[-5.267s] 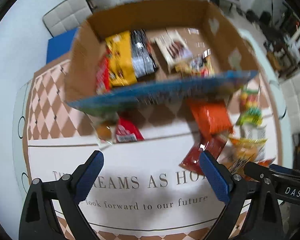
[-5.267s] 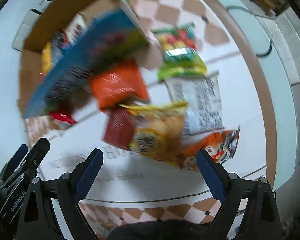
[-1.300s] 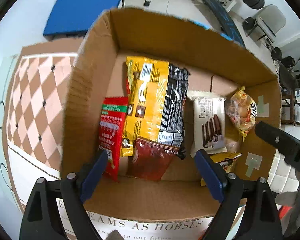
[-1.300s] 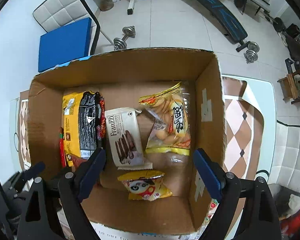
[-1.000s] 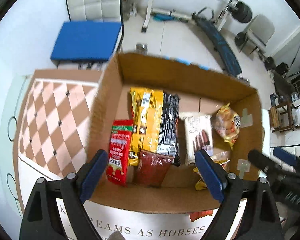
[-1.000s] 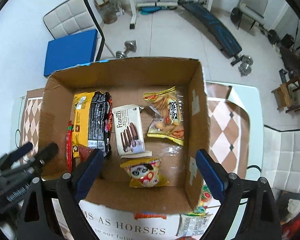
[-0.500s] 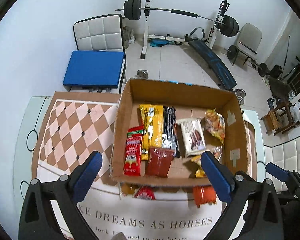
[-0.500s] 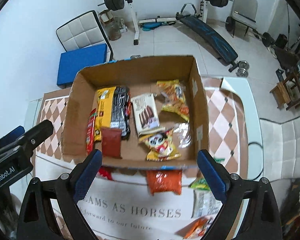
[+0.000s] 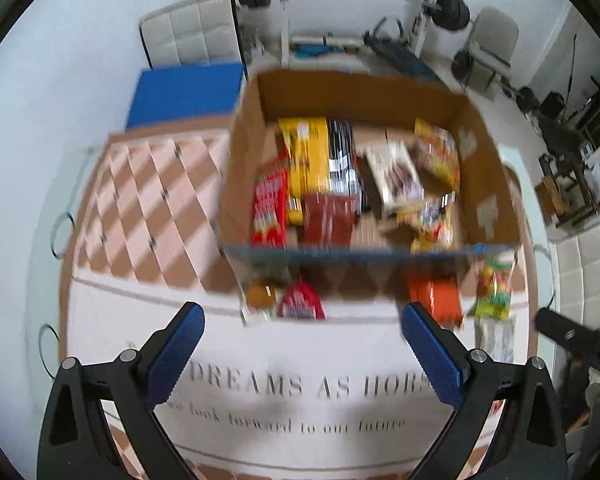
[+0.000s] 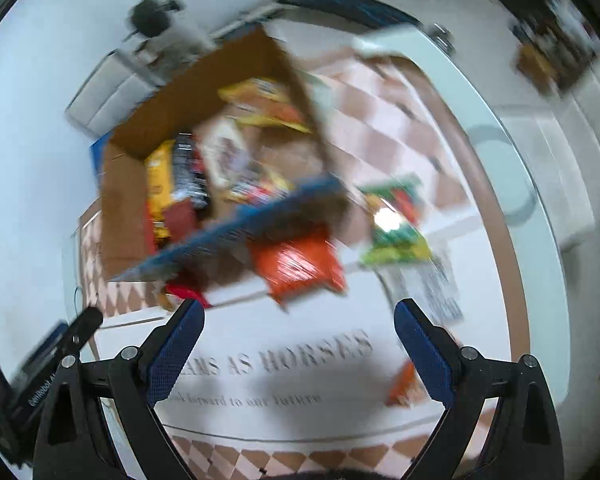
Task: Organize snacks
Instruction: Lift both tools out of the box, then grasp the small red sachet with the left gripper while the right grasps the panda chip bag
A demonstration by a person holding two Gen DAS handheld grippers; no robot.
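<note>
Trouble could come from the orange packet (image 10: 300, 266) lying tight against the cardboard box (image 9: 244, 152) on the tablecloth (image 9: 292, 396), since either wide-open, empty gripper, left (image 9: 306, 354) or right (image 10: 298, 348), might shove the box while reaching.

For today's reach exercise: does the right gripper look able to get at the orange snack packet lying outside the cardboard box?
Probably yes. The right gripper is open and empty, and the orange snack packet lies flat on the mat ahead, beside the cardboard box wall, with nothing between.
</note>
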